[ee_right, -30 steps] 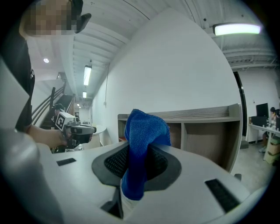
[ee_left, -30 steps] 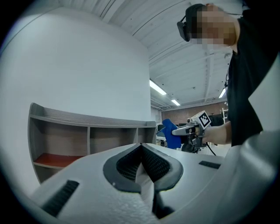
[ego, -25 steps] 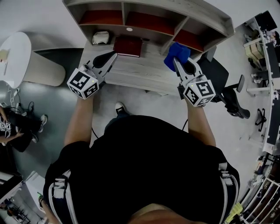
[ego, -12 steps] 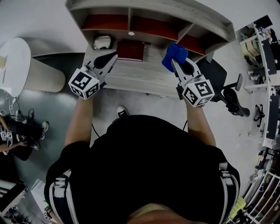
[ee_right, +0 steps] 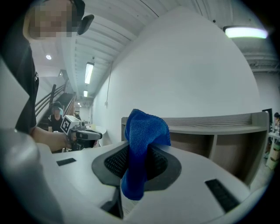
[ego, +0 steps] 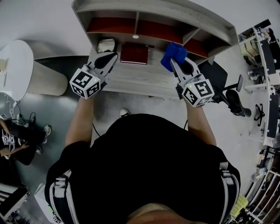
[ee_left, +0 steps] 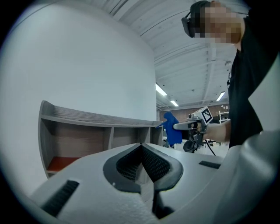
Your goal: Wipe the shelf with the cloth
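**Edged toward 9 o'clock: cloth at shelf front**

Moved slightly along shelf (ego: 175, 14) since a second ago: right claw (ego: 172, 60), clamped on blue cloth (ego: 173, 52), up at 1 o'clock over bench (ego: 140, 78). Left claw (ego: 114, 55) closed, empty, beside red book (ego: 134, 53).

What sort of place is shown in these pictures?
Probably an office or lab workspace: a desk with a shelf unit, a black swivel chair beside it, and strip lights on the ceiling.

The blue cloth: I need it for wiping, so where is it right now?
The blue cloth is clamped in the right tool, held up in front of the right compartment of the shelf in the head view, right of the dark red book.
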A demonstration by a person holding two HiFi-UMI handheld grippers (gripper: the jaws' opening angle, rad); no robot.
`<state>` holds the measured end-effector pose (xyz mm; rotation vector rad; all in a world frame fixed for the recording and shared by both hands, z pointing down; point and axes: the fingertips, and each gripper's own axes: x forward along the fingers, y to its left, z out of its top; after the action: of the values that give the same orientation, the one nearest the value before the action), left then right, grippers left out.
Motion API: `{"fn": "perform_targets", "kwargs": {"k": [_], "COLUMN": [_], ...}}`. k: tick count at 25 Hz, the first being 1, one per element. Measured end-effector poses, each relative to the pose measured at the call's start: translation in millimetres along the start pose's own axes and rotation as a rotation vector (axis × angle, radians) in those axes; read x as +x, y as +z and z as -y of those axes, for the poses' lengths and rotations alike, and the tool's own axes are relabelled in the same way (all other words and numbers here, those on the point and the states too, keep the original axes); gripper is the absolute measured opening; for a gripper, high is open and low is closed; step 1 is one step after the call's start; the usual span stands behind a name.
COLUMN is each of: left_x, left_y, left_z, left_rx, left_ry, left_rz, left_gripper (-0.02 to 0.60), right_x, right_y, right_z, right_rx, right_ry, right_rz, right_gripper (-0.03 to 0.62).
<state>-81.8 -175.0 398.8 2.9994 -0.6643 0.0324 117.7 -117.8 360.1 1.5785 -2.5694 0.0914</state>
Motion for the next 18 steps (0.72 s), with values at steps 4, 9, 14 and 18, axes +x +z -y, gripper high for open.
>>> {"fn": "perform_targets", "kwargs": {"k": [4, 9, 14, 18], "left_x": [-13, -27, -34, -38], "left_y": [0, -7, -8, -4], "left_z": [-19, -42, -55, -59], "left_rx": [-0.002, -0.017, -0.016, -0.003], "left_ry": [0.013, 0.028, 0.016, 0.006], "left_rz": [-0.004, -0.015, -0.024, -0.029], "left_gripper": [0.017, 0.017, 0.017, 0.017], "right_x": [17, 40, 56, 62], "right_y": [2, 4, 8, 13], "right_z": [-5, -18, -31, -34], "right_rx": [0.008, 0.017, 0.017, 0.011], "right_ry": [-0.003, 0.005, 0.006, 0.000], "right_rz": [0.002, 0.005, 0.007, 0.017], "right_gripper": [0.072, 0.072, 0.072, 0.072]}}
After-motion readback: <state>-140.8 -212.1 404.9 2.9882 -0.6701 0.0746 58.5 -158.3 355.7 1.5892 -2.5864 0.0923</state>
